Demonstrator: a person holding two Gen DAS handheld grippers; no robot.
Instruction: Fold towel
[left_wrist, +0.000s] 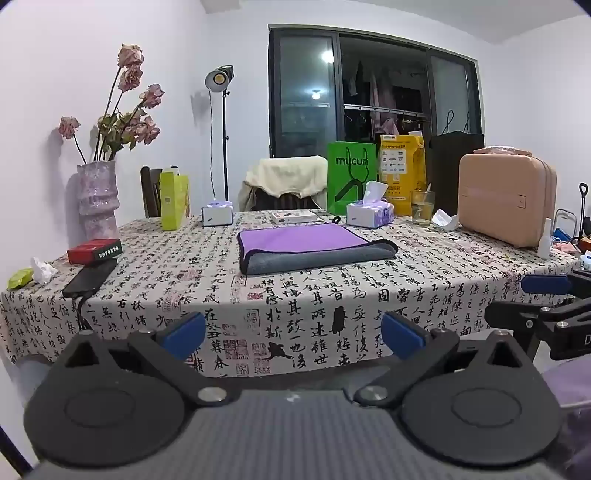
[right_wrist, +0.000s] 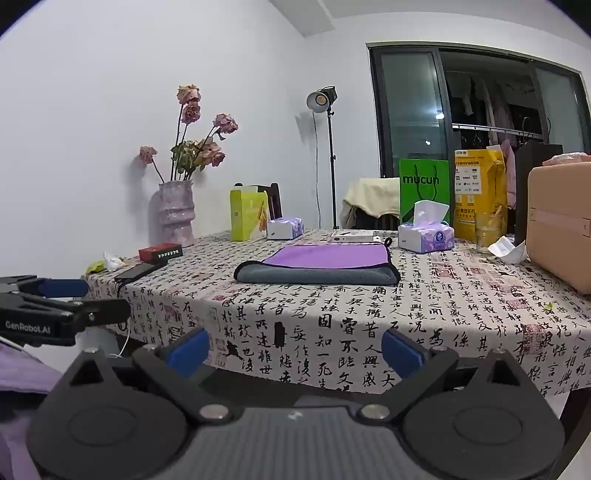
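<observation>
Facing the folded towel (left_wrist: 314, 247) from off the near edge of the counter (left_wrist: 332, 295), both grippers held back with fingers spread wide and holding nothing.

Towel lies flat mid-counter, ahead of and above both sets of fingers, well apart from them; its long axis runs left to right, grey side showing along the near fold, purple side up. Left gripper (left_wrist: 293, 330) sits almost square to the towel's middle; right gripper (right_wrist: 293, 352) sits further right, seeing the towel (right_wrist: 317, 266) ahead and slightly left, so neither is clearly nearer. Containers: vase (left_wrist: 96, 199) holds dried roses; two tissue boxes (left_wrist: 370, 214) (left_wrist: 217, 215), the nearer with a sheet standing up; glass (left_wrist: 422, 207) holds a stick-like item, contents otherwise unclear; green bag (left_wrist: 351, 177) and pink case (left_wrist: 506, 199) are closed to view.
</observation>
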